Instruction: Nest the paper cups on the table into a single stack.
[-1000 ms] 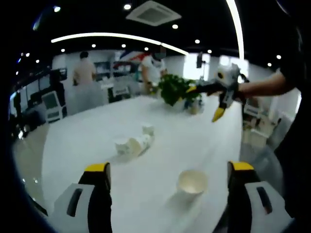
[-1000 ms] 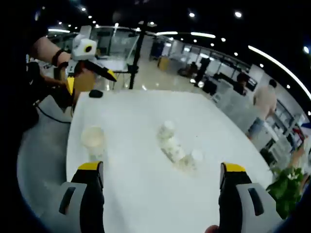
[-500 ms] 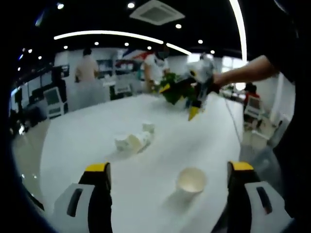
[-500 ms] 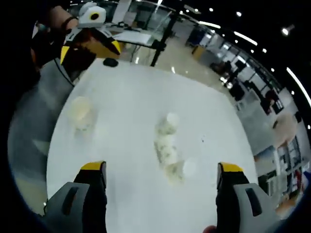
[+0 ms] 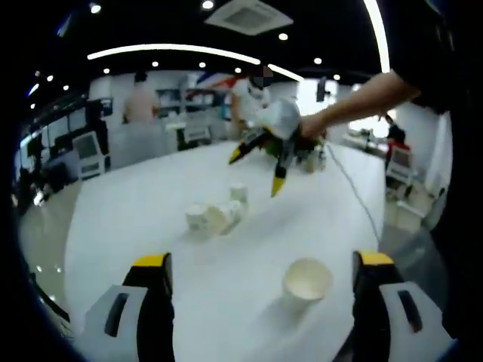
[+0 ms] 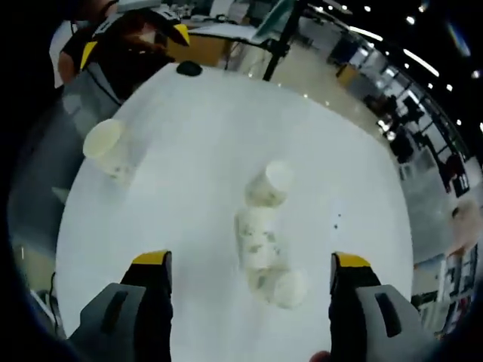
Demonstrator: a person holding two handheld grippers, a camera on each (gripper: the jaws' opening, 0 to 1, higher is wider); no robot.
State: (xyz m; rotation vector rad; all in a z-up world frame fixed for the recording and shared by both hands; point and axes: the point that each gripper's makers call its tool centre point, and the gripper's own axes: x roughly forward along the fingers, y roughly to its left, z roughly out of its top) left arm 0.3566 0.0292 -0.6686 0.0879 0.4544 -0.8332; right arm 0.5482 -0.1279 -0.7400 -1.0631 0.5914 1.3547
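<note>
Three cups between fingers.

No text, label, brand, number or sign can be read in either view. The paper cups carry a faint speckled pattern, too blurred to tell whether it is lettering, and the far wall displays are only coloured smears.

Matt paper cups, seemingly glossy table

Open-plan office, ceiling strip lights, desks, shiny floor.
</note>
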